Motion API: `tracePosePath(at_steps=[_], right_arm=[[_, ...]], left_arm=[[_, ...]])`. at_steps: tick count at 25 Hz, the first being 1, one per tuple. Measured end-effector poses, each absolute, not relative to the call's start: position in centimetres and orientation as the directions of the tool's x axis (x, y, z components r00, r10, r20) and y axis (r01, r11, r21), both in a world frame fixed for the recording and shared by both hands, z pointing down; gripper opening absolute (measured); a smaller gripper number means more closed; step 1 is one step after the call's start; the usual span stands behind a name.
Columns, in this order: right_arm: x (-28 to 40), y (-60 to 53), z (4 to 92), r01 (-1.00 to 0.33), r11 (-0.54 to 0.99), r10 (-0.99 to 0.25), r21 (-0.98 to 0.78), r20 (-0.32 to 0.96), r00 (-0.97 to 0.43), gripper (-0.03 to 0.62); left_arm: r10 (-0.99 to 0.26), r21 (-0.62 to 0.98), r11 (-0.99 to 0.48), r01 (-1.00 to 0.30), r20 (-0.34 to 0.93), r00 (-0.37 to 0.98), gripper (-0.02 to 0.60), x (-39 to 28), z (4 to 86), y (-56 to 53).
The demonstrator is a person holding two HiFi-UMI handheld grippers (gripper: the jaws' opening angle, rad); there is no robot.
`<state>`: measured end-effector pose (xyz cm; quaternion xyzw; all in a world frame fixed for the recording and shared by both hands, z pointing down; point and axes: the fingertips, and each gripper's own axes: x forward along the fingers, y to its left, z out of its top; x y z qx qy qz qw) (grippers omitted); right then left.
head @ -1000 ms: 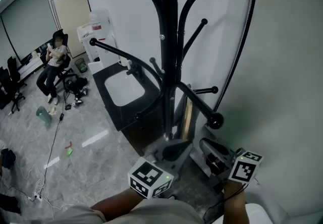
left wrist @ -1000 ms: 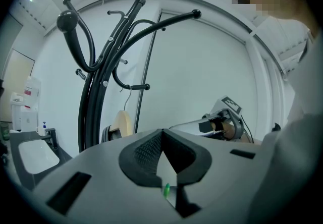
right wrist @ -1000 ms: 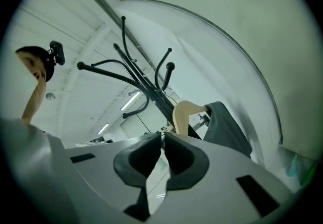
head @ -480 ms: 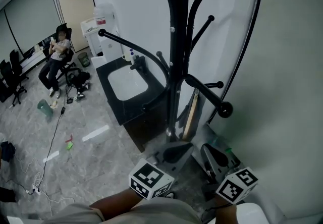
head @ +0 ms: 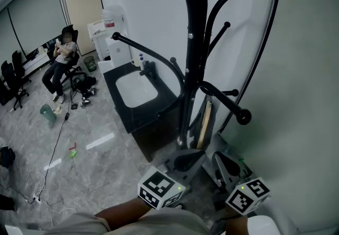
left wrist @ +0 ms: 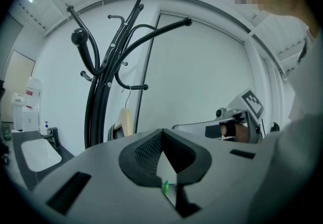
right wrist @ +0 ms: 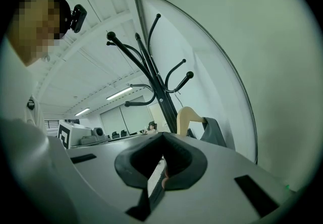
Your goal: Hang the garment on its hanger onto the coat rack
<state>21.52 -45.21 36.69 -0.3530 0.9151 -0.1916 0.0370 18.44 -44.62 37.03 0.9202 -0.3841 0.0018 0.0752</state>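
Note:
The black coat rack [head: 197,43] stands against the white wall, its curved arms spreading at several heights. A wooden hanger [head: 205,123] hangs low beside the pole; in the right gripper view the hanger [right wrist: 189,116] carries a grey garment [right wrist: 216,133]. In the left gripper view the hanger [left wrist: 124,120] hangs by its wire hook from a short low peg. My left gripper [head: 180,154] and right gripper [head: 217,157] sit side by side below the rack's base, short of the hanger. Both are shut with nothing between the pads, as the left gripper [left wrist: 161,137] and right gripper [right wrist: 162,140] show in their own views.
A black counter with a white sink [head: 136,90] stands left of the rack, a water dispenser [head: 108,30] behind it. A person [head: 61,59] sits on an office chair far left. Cables and small litter lie on the grey floor [head: 79,144]. The wall is close on the right.
The head view has shifted, so the rack sits further right. My right gripper has dropped lower and drawn in closer to the left one. The hanger stays on its peg.

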Motion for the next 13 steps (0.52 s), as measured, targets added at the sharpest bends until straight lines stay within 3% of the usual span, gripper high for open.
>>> tracePosePath(at_steps=[13], right_arm=[[20.8,-47.2,37.8,-0.643,0.669,-0.668,-0.373,0.076,-0.74,0.015]], left_arm=[[-0.7,0.141,-0.7,-0.7,0.06,0.711,0.005,17.8,38.1,-46.3]])
